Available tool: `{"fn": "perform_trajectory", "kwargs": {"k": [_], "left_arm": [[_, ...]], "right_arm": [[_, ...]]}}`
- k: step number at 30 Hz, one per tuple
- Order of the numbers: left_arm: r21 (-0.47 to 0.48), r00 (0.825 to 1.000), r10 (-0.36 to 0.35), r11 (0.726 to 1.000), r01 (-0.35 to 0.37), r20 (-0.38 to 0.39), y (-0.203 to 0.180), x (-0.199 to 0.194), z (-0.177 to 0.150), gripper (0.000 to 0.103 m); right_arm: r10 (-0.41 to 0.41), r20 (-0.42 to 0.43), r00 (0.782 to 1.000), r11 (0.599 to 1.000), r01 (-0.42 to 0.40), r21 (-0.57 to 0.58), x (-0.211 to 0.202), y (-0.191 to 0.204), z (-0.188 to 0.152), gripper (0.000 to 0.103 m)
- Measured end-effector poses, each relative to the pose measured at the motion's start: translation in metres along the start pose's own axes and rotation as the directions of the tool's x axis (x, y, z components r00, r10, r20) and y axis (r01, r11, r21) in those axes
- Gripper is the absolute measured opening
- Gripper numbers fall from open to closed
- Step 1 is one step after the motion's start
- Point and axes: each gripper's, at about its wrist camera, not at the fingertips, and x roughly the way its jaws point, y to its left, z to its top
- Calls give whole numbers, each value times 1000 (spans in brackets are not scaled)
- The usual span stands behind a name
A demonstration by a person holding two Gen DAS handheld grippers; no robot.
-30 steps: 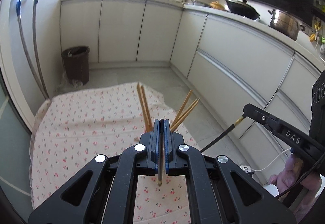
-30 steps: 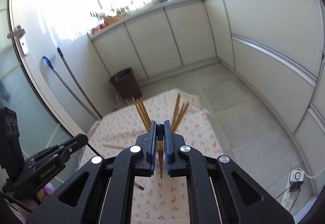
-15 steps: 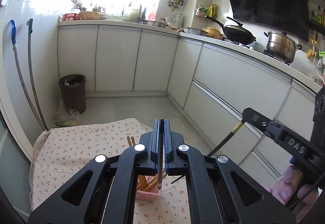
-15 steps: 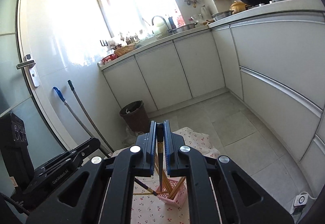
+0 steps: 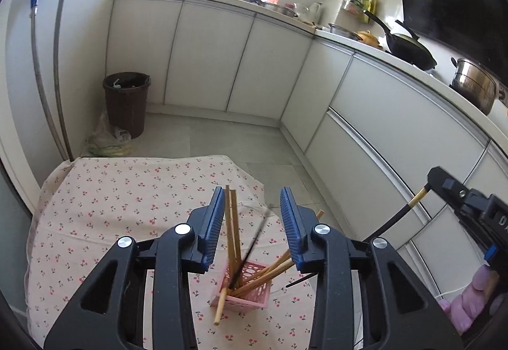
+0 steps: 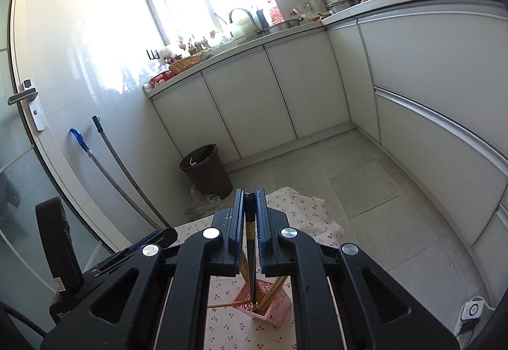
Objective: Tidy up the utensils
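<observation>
1. Pink plastic lattice forms the utensil basket (image 5: 250, 289), which stands on the cherry-print tablecloth (image 5: 111, 207) and serves as the landmark for everything below.
2. Directly above the basket hangs the left gripper (image 5: 250, 226), its blue-padded jaws spread wide apart with nothing pinched between them.
3. A dark chopstick (image 5: 250, 251), blurred in the left wrist view, slants between those open jaws with its lower end inside the basket.
4. Wooden chopsticks (image 5: 233, 235) rise from the basket, two nearly upright and others leaning out toward its right side.
5. One wooden chopstick (image 5: 221, 305) leans against the basket's near left edge, its lower tip on the cloth.
6. The right gripper (image 6: 250, 239) is also above the basket, jaws nearly closed and clamped on the upper end of a black chopstick (image 6: 251, 258) whose tip reaches down into the basket.
7. To the right of the basket in the left wrist view, the right gripper's body shows, with a pink-gloved hand (image 5: 466, 296) behind it.
8. Beyond the basket, past the far edge of the cloth, a brown waste bin (image 5: 126, 102) stands on the grey floor.
9. Farther still behind the basket run white cabinets (image 5: 203, 55).
</observation>
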Motion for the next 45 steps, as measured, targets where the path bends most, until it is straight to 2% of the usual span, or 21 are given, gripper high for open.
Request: {"fn": "perform_trajectory", "kwargs": {"k": [3, 4, 5, 6, 12, 18, 23, 27, 35, 38, 39, 43, 45], "left_arm": [[-17, 1000, 9, 1000, -8, 20, 4, -9, 2, 39], [-19, 1000, 10, 1000, -10, 20, 4, -10, 4, 44], [-16, 1000, 16, 1000, -16, 13, 5, -10, 4, 54], [-17, 1000, 24, 1000, -24, 7, 5, -9, 5, 57], [-7, 998, 43, 999, -43, 35, 8, -14, 3, 57], [-10, 998, 49, 999, -48, 31, 12, -13, 3, 57], [-22, 998, 66, 998, -65, 15, 18, -8, 0, 57], [-3, 996, 82, 997, -81, 31, 15, -11, -3, 57], [84, 981, 173, 980, -181, 88, -4, -19, -18, 58], [115, 976, 196, 972, -206, 90, -10, -18, -25, 59], [122, 975, 203, 969, -213, 88, -11, -18, -28, 61], [137, 969, 233, 960, -242, 82, -14, -18, -43, 76], [147, 963, 259, 952, -267, 73, -15, -16, -50, 80]], "right_arm": [[-6, -17, 1000, 1000, 6, 3, 10, 1, -3, 8], [-8, -25, 1000, 1000, 8, 0, 14, 2, -4, 8], [-11, -31, 999, 1000, 11, -3, 17, 3, -6, 8], [-14, -38, 999, 1000, 13, -6, 21, 4, -7, 8], [-28, -77, 997, 1000, 28, -2, 43, 6, -14, 8], [-59, -120, 991, 998, 60, 3, 71, 2, -27, 8], [-27, -176, 984, 999, 32, 27, 96, -1, -45, 12], [-35, -169, 985, 999, 36, 4, 93, 3, -49, 12], [-92, -170, 981, 995, 83, -59, 80, 4, -61, 12], [-112, -166, 980, 992, 100, -80, 71, 2, -67, 21], [-118, -165, 979, 991, 105, -83, 69, 1, -69, 27], [-149, -160, 976, 986, 135, -96, 60, -4, -77, 34], [-166, -161, 973, 983, 150, -108, 56, -6, -82, 39]]}}
